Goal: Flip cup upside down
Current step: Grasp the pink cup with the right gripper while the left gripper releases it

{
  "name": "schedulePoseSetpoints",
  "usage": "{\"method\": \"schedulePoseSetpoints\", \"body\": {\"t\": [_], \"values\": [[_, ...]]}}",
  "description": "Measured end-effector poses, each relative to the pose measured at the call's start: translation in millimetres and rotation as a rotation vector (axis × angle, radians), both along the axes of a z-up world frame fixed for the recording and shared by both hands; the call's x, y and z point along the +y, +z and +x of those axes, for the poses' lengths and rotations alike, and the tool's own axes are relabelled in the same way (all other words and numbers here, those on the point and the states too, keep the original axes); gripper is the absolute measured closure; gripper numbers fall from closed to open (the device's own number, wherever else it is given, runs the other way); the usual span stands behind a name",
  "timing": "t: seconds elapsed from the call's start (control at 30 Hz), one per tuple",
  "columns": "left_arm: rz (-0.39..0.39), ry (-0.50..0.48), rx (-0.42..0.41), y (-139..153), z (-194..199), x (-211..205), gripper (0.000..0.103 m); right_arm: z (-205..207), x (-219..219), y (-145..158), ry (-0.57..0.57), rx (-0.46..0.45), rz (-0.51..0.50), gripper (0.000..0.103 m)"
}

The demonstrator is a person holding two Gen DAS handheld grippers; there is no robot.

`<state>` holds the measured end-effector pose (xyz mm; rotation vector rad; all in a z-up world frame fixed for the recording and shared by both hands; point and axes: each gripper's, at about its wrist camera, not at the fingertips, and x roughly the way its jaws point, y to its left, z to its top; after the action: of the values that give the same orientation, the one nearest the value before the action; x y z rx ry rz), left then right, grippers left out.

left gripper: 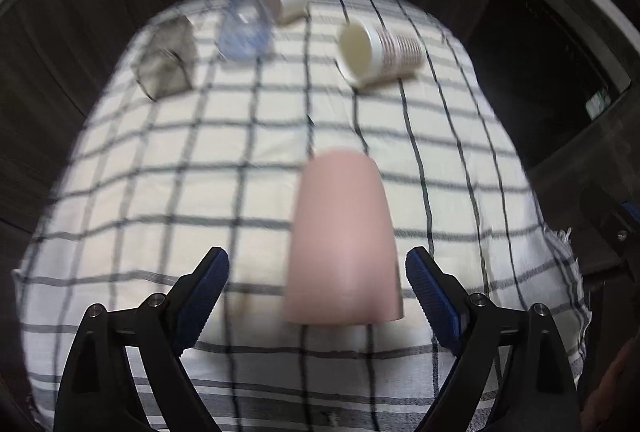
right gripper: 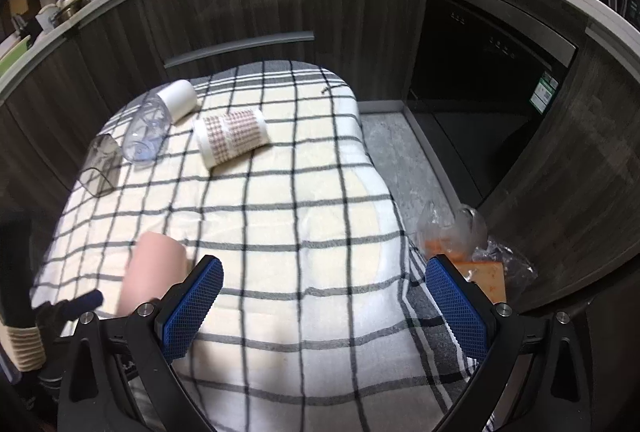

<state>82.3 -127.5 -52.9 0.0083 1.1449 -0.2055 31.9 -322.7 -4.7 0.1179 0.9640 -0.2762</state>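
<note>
Pink cup [left gripper: 343, 240] stands mouth-down on the checked cloth [left gripper: 200, 167], btwn the wide-open pads of the left gripper [left gripper: 317, 286], not touched. Right gripper [right gripper: 324, 306] also spread wide, holding nothing, w/ cup just beside its left pad [right gripper: 191, 306].

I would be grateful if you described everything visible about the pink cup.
The pink cup is plain, matte and smooth, with no handle or print showing. It stands upside down on the checked cloth, closed base up and wider rim on the fabric. It sits between the open fingers of the left tool, which do not touch it.
</note>
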Motion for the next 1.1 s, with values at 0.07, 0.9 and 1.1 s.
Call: {"method": "schedulePoseSetpoints", "body": {"t": [0.07,0.9,1.1], "values": [[-0.003,0.025,-0.044,13.2,-4.1,12.7,0.007,4.3,4.3,7.6,0.02,0.006,0.02,0.001],[-0.176,0.42,-0.152,50.6,12.9,161.2,0.001,136.8,137.2,-66.5,0.342,0.842,0.245,0.001],[-0.189,0.427,-0.126,35.4,32.8,167.1,0.001,155.2,143.3,-97.1,0.317,0.996,0.266,0.002]]}}
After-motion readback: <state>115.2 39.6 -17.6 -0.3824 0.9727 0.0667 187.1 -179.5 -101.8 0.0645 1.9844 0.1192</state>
